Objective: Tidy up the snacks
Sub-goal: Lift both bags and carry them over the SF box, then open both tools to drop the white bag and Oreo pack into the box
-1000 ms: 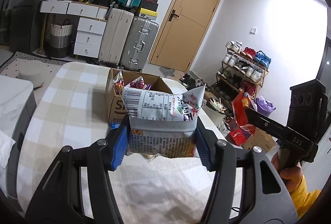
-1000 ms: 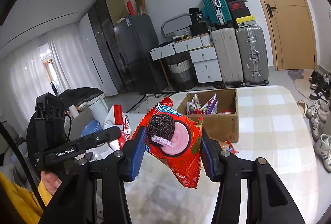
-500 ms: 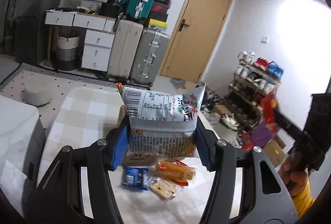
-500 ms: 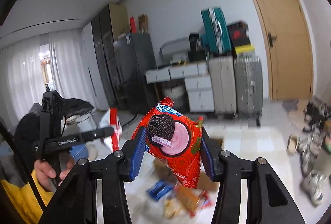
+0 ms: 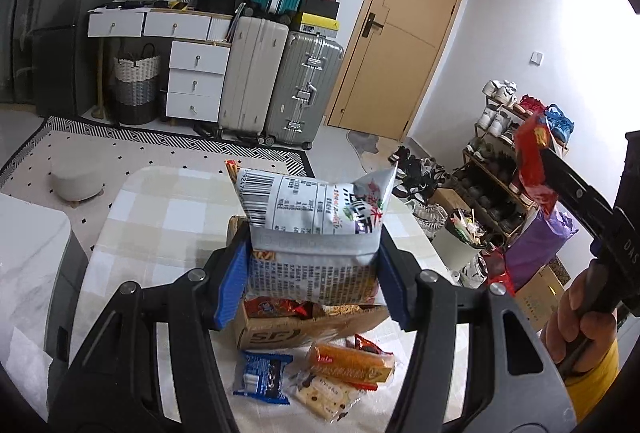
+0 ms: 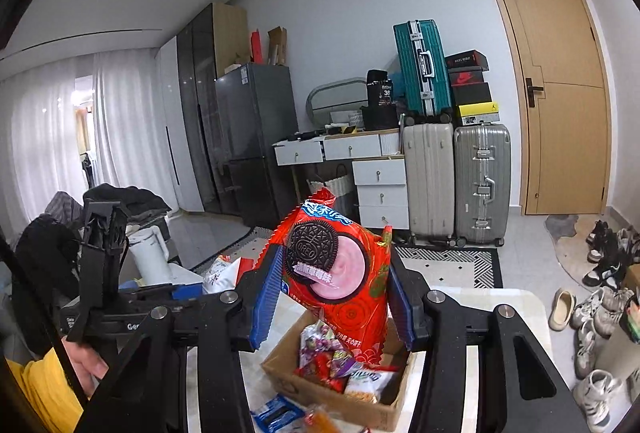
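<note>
Foil bags, both pinched: left gripper (image 5: 312, 273) clamps silver snack bag (image 5: 316, 229), right gripper (image 6: 332, 297) the Oreo pack (image 6: 340, 273). Crowded cardboard box (image 6: 288, 381) risks spillover on release.

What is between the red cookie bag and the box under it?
Nothing. In the right wrist view the red Oreo bag, clamped in the right gripper, hangs above the cardboard box with only air between them.

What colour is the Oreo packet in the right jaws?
Red Oreo packet, with a pink cream picture; clearest in the right wrist view.
</note>
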